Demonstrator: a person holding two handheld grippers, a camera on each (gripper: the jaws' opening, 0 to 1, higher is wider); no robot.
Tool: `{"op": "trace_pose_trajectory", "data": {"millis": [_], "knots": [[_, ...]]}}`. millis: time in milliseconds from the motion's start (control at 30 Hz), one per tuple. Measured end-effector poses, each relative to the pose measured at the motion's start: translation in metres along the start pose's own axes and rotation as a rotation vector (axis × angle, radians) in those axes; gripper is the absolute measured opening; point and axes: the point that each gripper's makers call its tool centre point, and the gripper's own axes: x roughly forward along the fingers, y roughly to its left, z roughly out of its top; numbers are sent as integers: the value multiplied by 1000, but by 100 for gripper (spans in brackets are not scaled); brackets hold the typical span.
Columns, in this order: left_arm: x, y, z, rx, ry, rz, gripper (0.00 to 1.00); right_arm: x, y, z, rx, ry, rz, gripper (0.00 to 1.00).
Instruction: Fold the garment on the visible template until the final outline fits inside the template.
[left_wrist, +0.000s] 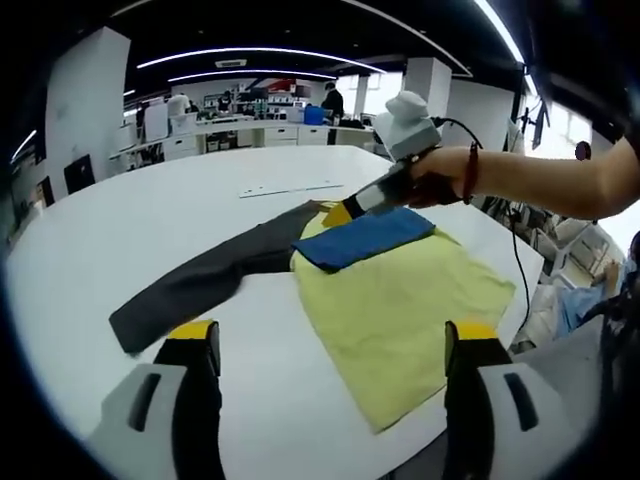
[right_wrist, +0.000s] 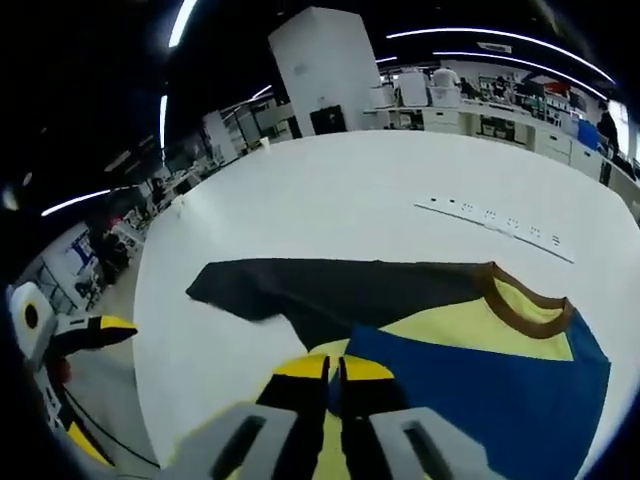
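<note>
The garment (left_wrist: 400, 300) lies flat on the white table (left_wrist: 150, 220). Its body is yellow, and a dark grey sleeve (left_wrist: 200, 280) stretches out to the left. A blue sleeve (left_wrist: 365, 238) is folded across the chest. In the right gripper view the brown collar (right_wrist: 522, 292) sits beyond the blue sleeve (right_wrist: 480, 390) and grey sleeve (right_wrist: 330, 285). My right gripper (right_wrist: 334, 372), held by a person's hand, has its yellow jaws closed together at the blue sleeve's edge near the shoulder; its tip (left_wrist: 340, 213) rests there. My left gripper (left_wrist: 330, 335) hovers wide open over the table and the hem, touching nothing.
A thin strip with dark marks (left_wrist: 290, 188) lies farther back on the table. The table's near right edge (left_wrist: 500, 360) runs close to the garment's hem. A cable (left_wrist: 520, 270) hangs off the right side. Desks and people stand in the room behind.
</note>
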Motion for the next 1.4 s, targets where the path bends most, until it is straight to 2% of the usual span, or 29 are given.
{"op": "trace_pose_trajectory", "data": {"millis": [67,200,467,533,700,867,1100,1233,1400], "knots": [[0,0,0,1,1,1,92,-3,-4,0,-13,-4,-16,7],[1,1,1,2,0,6,94,-12,-23,-3,-34,-7,-86,31],[1,4,5,17,-5,20,99,-37,-63,-15,-25,-12,-201,58],[1,6,6,25,-3,25,99,-43,-71,-17,-33,-18,-219,62],[1,8,6,32,1,30,99,-60,-91,-27,-8,-15,-254,65],[1,9,5,37,5,31,99,-79,-111,-37,21,-18,-288,65],[3,9,3,39,18,27,99,-103,-141,-58,79,-18,-350,59],[4,8,6,46,16,22,99,-114,-153,-72,63,0,-370,58],[6,8,8,43,11,23,99,-127,-167,-95,61,27,-383,52]]}}
